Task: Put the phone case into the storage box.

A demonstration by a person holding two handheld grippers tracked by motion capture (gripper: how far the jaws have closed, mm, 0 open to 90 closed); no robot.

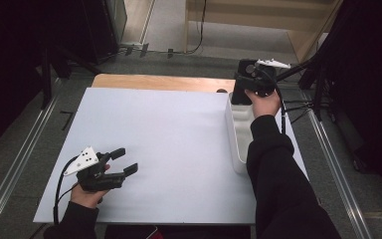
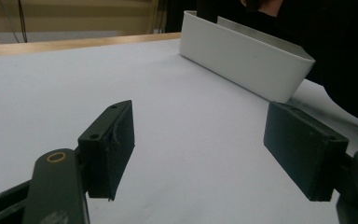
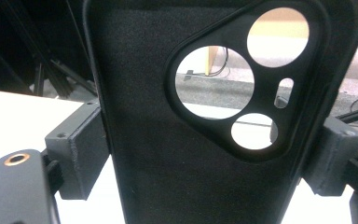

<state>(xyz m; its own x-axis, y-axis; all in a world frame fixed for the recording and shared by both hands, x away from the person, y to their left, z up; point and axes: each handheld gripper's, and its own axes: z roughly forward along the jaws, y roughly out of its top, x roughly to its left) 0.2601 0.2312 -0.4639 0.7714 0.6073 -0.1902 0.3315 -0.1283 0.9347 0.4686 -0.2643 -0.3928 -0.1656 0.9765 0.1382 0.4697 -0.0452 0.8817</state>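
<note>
Right gripper view is giving the best look: the right gripper (image 3: 205,163) is clamping a black phone case (image 3: 177,154) by its two long edges, both pads pressing on the sides. The case is standing upright with its inner side facing the camera, and the floor is showing through the camera cutouts. No brand or writing readable on it anywhere.

From the high view, the case (image 1: 238,93) is hanging over the far end of the white bin (image 1: 236,144) at the table's (image 1: 154,139) right side. The left gripper (image 1: 127,160) is sitting low near the front left corner, jaws wide apart and holding nothing.
</note>
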